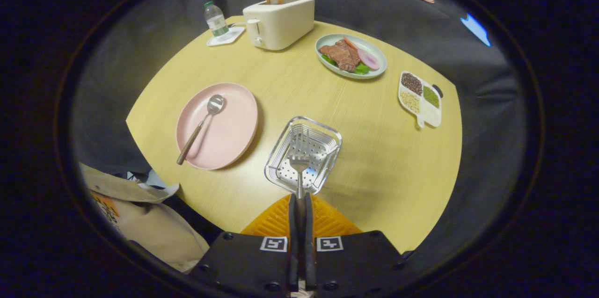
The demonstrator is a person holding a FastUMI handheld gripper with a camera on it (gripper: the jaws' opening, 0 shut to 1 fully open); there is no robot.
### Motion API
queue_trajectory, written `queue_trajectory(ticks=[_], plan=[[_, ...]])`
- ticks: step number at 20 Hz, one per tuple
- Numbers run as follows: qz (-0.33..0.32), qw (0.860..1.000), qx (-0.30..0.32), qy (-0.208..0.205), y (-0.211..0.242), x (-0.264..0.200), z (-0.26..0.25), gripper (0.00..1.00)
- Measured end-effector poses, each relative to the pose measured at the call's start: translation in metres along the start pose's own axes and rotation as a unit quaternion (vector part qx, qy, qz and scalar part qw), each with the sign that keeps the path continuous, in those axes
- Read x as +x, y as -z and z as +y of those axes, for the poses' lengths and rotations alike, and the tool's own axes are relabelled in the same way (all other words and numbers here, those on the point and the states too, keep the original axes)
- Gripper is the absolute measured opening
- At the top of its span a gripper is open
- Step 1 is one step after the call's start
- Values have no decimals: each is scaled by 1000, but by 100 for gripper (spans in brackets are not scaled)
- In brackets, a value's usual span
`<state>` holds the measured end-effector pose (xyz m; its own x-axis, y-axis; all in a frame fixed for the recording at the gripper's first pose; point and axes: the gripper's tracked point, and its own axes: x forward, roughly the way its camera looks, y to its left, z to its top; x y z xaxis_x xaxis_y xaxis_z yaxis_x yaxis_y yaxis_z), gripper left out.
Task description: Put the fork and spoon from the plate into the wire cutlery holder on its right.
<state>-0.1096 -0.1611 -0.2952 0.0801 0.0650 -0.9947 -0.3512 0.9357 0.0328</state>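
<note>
Fork (299,174) clamped by its handle between closed fingers of gripper (300,204), tines pointing ahead, held over wire cutlery holder (327,134); height above it not judged. Long axis in line with fingers. Holder open-topped, just right of pink plate (236,125). Spoon (202,126) lying on plate, bowl away from gripper, left of holder. Bare table (374,157) right of holder, room to withdraw.
</note>
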Motion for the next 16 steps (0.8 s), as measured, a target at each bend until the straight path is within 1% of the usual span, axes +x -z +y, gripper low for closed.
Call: queue_trajectory(ticks=[8, 11, 16], plan=[[85, 996, -34, 3, -3, 18, -3, 10], [91, 995, -33, 9, -12, 18, -7, 12], [68, 997, -23, 17, -26, 21, -7, 11]])
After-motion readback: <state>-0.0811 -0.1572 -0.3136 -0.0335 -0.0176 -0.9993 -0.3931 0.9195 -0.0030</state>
